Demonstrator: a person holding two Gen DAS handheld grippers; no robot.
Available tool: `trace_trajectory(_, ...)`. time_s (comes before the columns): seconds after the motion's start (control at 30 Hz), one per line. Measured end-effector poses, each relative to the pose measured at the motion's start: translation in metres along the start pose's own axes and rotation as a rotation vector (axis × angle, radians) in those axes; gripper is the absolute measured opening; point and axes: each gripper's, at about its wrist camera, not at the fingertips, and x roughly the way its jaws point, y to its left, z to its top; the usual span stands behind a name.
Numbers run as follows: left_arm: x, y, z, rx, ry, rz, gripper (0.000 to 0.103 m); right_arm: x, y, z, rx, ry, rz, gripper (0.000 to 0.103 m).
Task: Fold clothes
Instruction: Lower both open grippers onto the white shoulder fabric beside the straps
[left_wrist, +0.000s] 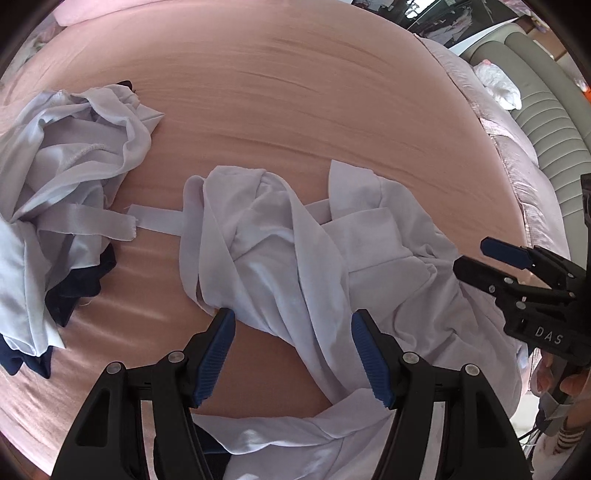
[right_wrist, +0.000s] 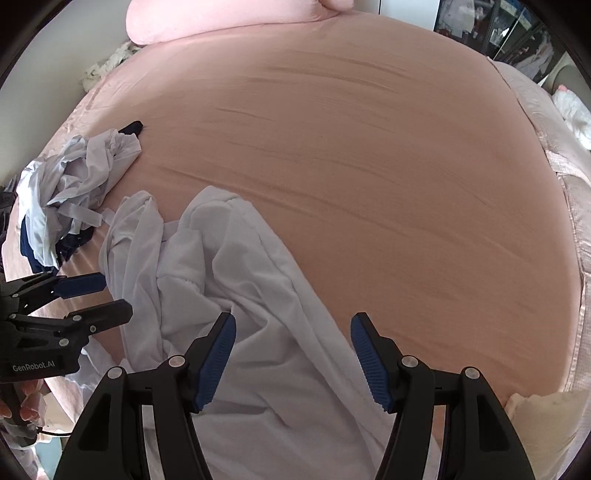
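On the bed (right_wrist: 369, 166): white garment (left_wrist: 295, 258) crumpled near the front edge, unfolded.
Left claw (left_wrist: 293, 350) and right claw (right_wrist: 293, 354) both spread wide over it, gripping nothing, likely poised to find an edge; pile (left_wrist: 55, 166) kept apart at left, seemingly awaiting folding.

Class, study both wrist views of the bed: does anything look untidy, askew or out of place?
Yes. The white garment lies crumpled and twisted, not spread flat. A second heap of pale and navy clothes sits bunched at the pink sheet's left edge. Both the left gripper and the right gripper have open jaws, holding nothing.
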Motion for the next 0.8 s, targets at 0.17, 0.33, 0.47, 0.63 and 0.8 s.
trace_trajectory(0.17, 0.011, 0.013, 0.01, -0.091, 0.034, -0.034, 0.063, 0.013, -0.003, 0.022, 0.037, 0.014, 0.019, 0.064)
trace_trajectory(0.33, 0.009, 0.019, 0.012, -0.14, 0.037, -0.063, 0.063, 0.028, -0.006, 0.031, 0.083, 0.024, 0.05, 0.064)
trace_trajectory(0.47, 0.004, 0.024, 0.013, -0.167, 0.051, -0.076, 0.063, 0.029, -0.006, 0.031, 0.108, 0.089, 0.164, 0.064)
trace_trajectory(0.63, -0.007, 0.024, 0.017, -0.153, 0.056, -0.057, 0.063, 0.004, -0.001, 0.026, 0.037, 0.219, 0.19, 0.064)
trace_trajectory(0.8, -0.026, 0.019, 0.021, -0.14, 0.04, -0.029, 0.063, -0.05, -0.005, 0.03, -0.026, 0.244, 0.224, 0.064)
